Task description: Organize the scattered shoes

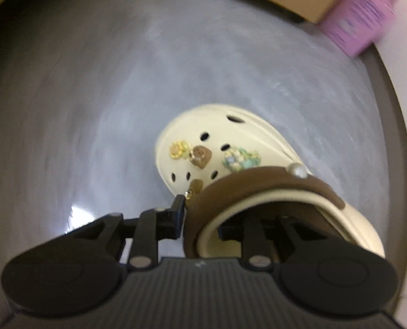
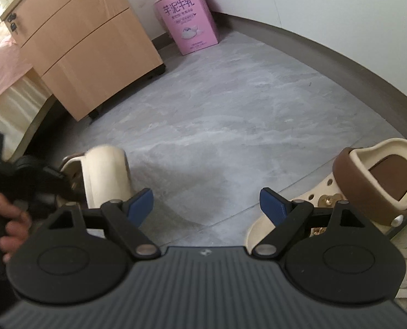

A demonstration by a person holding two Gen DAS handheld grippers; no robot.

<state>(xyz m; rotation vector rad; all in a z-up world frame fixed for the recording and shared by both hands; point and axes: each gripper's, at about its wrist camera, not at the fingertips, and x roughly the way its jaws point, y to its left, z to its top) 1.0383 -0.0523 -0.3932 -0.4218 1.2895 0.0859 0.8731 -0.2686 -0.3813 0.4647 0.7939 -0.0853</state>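
Left tool (image 1: 196, 216) pinched the cream clog (image 1: 203, 148) by its collar, lifted off the floor (image 1: 93, 109). Right tool (image 2: 206, 205) stood spread, empty; second clog (image 2: 368, 181) beside its right finger remained unplaced.

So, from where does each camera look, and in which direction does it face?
Left wrist: on the left gripper, facing steeply down at the grey floor; its fingers clamp the rim of a cream clog.
Right wrist: on the right gripper, jaws open and empty, facing the corner and wooden drawer unit; a hand shows at left.
Shared: held clog, pink carton, floor.
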